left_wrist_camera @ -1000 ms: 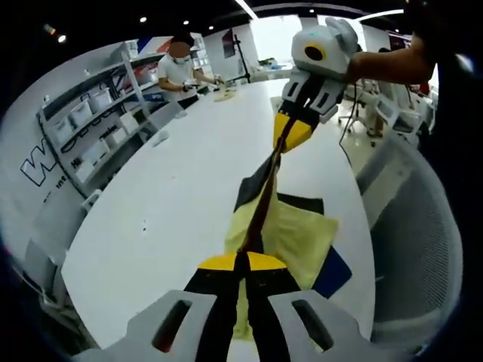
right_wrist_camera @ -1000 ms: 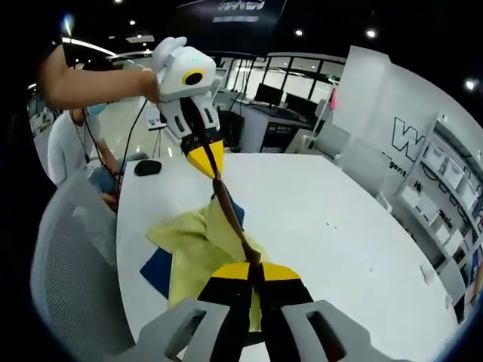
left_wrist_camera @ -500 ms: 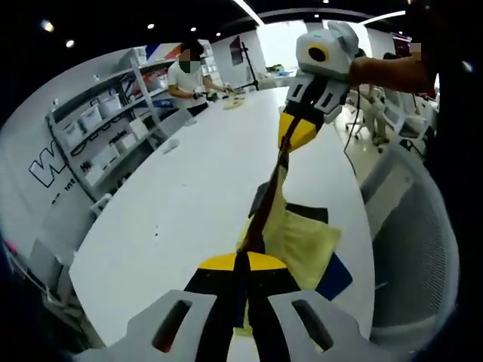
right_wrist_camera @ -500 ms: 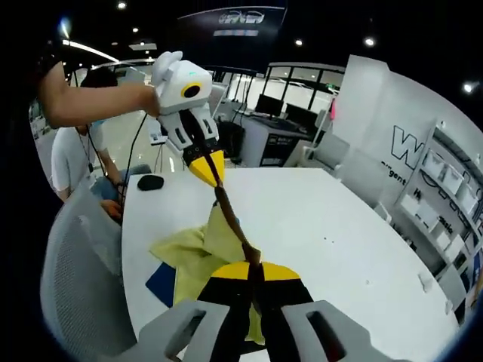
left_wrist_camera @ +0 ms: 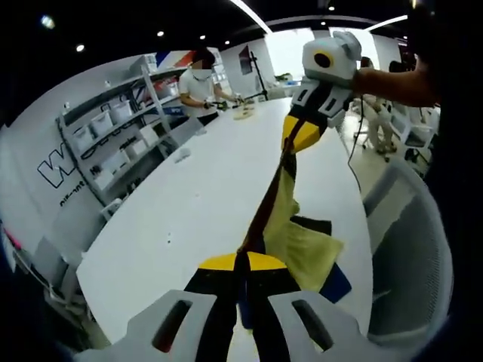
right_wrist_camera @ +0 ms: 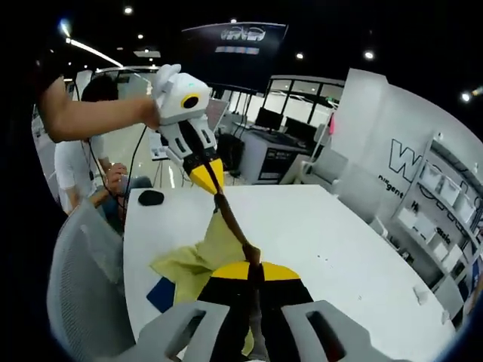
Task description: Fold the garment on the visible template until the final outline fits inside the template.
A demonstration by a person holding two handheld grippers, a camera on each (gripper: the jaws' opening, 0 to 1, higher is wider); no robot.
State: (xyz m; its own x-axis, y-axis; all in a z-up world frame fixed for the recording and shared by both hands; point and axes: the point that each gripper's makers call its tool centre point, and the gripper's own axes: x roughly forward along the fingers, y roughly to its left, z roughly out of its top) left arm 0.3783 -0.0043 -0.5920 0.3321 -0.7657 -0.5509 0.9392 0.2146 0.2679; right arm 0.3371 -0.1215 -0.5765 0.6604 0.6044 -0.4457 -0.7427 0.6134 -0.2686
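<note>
Left hand-held gripper (left_wrist_camera: 243,265): jaws closed on the brown edge of the yellow garment (left_wrist_camera: 306,250). Right hand-held gripper (right_wrist_camera: 252,273): jaws likewise clamped on that edge. The edge runs taut between both grippers as a narrow dark band. The pale yellow cloth hangs crumpled below it, toward 4 o'clock in the left gripper view, its lower part on the dark blue template (left_wrist_camera: 334,283) on the white table (left_wrist_camera: 196,196). Beyond, at 11 o'clock, stand shelves (left_wrist_camera: 113,143).
</note>
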